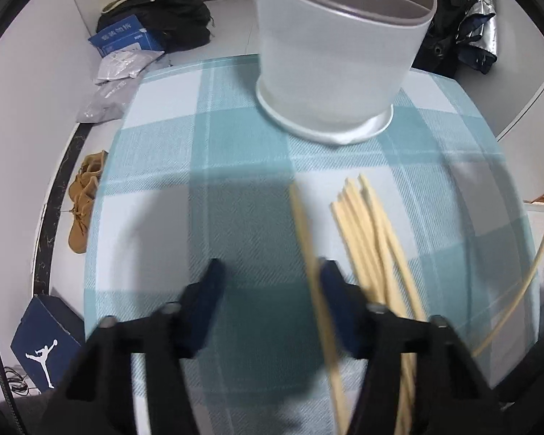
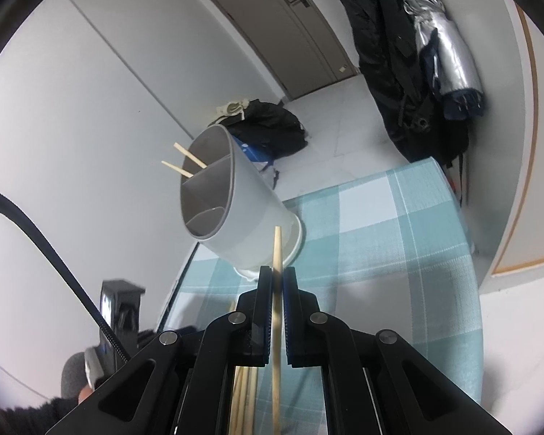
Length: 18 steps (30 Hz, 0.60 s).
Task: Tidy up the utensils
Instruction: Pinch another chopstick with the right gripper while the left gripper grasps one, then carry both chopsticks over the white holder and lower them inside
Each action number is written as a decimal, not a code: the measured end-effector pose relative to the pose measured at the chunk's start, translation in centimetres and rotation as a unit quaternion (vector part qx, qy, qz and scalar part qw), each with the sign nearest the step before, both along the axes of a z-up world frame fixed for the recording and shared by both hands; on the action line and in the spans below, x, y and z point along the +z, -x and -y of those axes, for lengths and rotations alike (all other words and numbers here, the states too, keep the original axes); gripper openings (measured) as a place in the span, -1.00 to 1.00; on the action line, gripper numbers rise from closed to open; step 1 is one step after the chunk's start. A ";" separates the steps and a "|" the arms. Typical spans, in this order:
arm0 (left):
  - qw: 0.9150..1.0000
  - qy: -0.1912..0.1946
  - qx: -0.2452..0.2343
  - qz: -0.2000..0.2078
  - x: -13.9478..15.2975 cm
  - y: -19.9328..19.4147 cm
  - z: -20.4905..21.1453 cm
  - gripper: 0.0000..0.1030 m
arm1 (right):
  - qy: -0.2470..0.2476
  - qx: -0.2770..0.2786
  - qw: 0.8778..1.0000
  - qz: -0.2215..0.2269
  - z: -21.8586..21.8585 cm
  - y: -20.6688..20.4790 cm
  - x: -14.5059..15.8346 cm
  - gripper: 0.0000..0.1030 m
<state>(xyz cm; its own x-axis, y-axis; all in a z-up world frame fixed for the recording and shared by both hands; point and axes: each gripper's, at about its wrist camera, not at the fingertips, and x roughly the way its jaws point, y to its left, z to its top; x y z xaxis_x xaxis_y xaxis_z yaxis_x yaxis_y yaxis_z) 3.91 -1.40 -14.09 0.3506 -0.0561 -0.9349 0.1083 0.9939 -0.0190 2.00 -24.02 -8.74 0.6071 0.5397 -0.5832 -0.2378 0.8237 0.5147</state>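
A grey-white utensil holder [image 1: 337,65] with inner dividers stands at the far side of the checked tablecloth [image 1: 199,152]. In the right wrist view two chopsticks [image 2: 185,161] poke out of the holder [image 2: 235,210]. Several bamboo chopsticks [image 1: 373,239] lie in a loose pile on the cloth. My left gripper [image 1: 272,272] hovers over the cloth just left of the pile, jaws apart. One blurred chopstick [image 1: 308,239] runs between them, close to the right finger [image 1: 332,275]. My right gripper [image 2: 277,275] is shut on a single chopstick [image 2: 277,250], held in the air pointing toward the holder.
On the floor to the left lie tan boots [image 1: 85,199], a dark blue shoebox [image 1: 43,340], a blue box [image 1: 125,38], plastic bags and a black bag [image 1: 177,11]. Dark coats and a silver umbrella [image 2: 439,47] hang at right. A door [image 2: 283,25] is behind.
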 end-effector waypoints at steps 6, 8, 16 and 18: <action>1.000 0.011 0.004 -0.007 0.0 -1.8 0.5 -0.68 | 0.006 0.007 1.000 0.002 -0.3 0.0 -0.1 -0.91; 1.000 0.025 0.011 -0.014 0.0 -2.5 0.4 -0.93 | 0.005 0.007 1.000 0.002 -0.3 -0.1 -0.1 -0.91; 0.997 0.055 0.046 -0.003 0.6 -2.6 0.0 -0.96 | 0.018 0.010 1.000 0.012 -0.8 -0.1 0.2 -0.91; 0.996 0.071 0.050 0.019 1.9 -2.1 -0.3 -0.96 | 0.040 -0.006 0.999 0.020 -1.0 0.1 0.4 -0.91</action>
<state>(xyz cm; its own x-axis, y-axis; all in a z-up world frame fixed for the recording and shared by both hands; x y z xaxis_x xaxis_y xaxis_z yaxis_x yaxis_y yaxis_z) 6.04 -1.10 -12.23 0.3963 -0.1500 -0.9058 0.0113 0.9873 -0.1585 1.94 -23.01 -8.35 0.6369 0.4851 -0.5992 -0.2470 0.8646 0.4375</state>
